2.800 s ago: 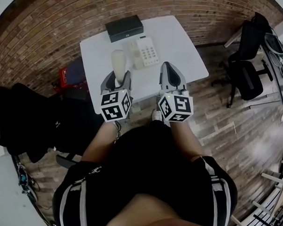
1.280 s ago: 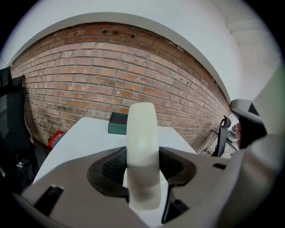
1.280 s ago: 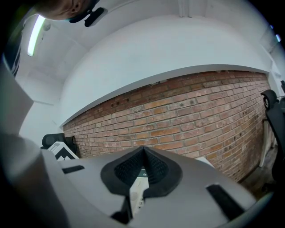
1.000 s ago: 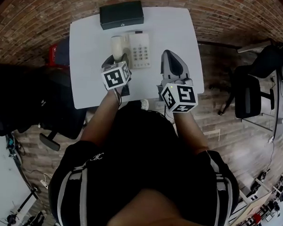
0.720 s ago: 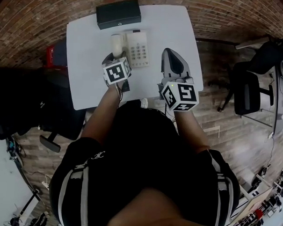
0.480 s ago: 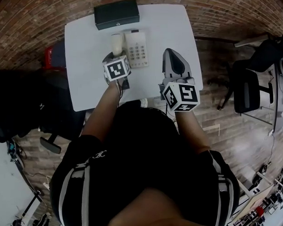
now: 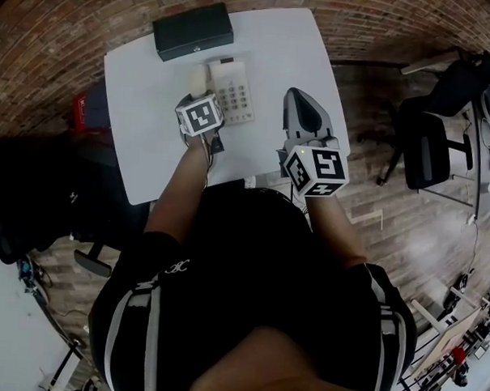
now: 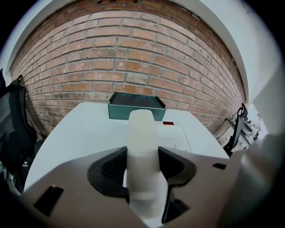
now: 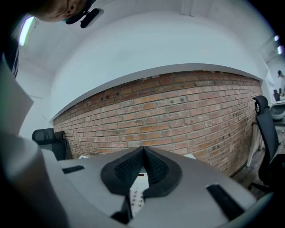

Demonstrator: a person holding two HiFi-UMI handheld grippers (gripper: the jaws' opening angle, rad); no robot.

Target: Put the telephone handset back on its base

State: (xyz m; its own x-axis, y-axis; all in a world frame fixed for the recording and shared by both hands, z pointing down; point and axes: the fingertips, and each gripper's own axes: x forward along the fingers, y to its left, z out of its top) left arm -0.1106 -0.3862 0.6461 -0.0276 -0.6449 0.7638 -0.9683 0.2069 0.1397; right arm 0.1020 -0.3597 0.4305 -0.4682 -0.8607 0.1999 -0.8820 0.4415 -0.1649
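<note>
Nearest, on the right, the right tool hangs over the near edge of the white tabletop. Its two ribbed black pads are pressed tip to tip and nothing is between them. Its grey shell is smooth, and a cube printed with black and white squares sits at its back.

Further forward on the left, the left tool is clamped on the handset, with its dimpled black pads against the two long sides. The handset is a cream plastic bar with matte sides and a rounded end, pointing away from the person. It is at the left side of the base, a pale, flat, rectangular unit with a grid of small keys and a red label near its far edge. No view shows whether the handset rests on the base or is just above it.

Beyond them a dark, low, rectangular box lies flat at the far edge of the tabletop. Behind it rises a brick wall, rough, reddish-brown and pale-jointed. Wood planks cover the floor on the right.
</note>
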